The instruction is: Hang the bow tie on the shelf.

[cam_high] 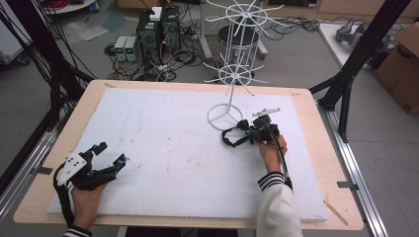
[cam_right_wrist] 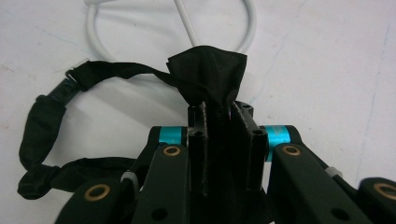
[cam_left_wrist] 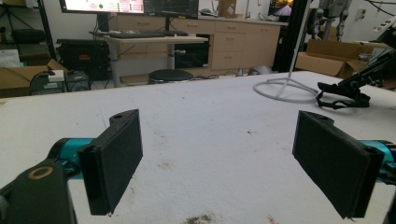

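A black fabric mask with a looped strap (cam_right_wrist: 205,77) lies by the round base of a white wire rack (cam_high: 225,117). My right gripper (cam_right_wrist: 219,109) is shut on the black cloth, the jaws pinching its bunched middle while the strap (cam_right_wrist: 44,126) trails to the left on the white pad. In the high view the right gripper (cam_high: 258,129) sits just right of the rack base with the mask (cam_high: 233,138) hanging to its left. My left gripper (cam_high: 109,154) rests at the near left of the table, open and holding nothing; its jaws stand wide apart over bare white pad (cam_left_wrist: 210,140).
The white wire rack (cam_high: 237,44) rises tall at the back middle with spoked tiers. A white foam pad (cam_high: 163,148) covers a wooden table (cam_high: 316,163). Computers and cables (cam_high: 153,34) sit on the floor beyond; black frame posts (cam_high: 356,64) stand at the right.
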Demonstrator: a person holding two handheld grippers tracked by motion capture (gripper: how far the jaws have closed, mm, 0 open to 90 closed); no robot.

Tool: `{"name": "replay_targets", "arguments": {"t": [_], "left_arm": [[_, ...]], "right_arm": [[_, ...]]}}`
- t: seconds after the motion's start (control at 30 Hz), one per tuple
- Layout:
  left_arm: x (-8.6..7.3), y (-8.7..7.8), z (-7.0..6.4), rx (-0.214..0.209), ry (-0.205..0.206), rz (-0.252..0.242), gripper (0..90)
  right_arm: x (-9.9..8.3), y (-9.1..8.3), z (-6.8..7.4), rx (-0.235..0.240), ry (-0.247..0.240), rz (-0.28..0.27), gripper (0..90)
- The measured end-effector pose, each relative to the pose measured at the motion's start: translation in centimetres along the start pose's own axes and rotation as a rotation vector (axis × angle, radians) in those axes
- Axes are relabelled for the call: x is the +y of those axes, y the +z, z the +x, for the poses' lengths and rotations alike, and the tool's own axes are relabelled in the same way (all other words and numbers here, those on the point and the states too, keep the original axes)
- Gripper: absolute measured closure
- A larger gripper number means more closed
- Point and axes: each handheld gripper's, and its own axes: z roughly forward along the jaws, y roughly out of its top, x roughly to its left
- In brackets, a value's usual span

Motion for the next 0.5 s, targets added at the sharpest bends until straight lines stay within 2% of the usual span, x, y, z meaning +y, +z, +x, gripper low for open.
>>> {"name": "replay_targets", "arguments": {"t": [0.2, 0.27, 0.5], "left_arm": [[0.0, 0.0, 0.0, 0.000, 0.005, 0.002, 16.2], [0.0, 0.0, 0.0, 0.000, 0.006, 0.000, 16.3], [0.0, 0.0, 0.0, 0.000, 0.006, 0.000, 16.2]], "right_arm": [[0.1, -0.8, 0.0, 0.002, 0.008, -0.040, 77.0], [0.0, -1.2, -0.1, 0.005, 0.016, -0.070, 77.0], [0.1, -2.5, 0.3, -0.010, -0.006, -0.163, 77.1]]}}
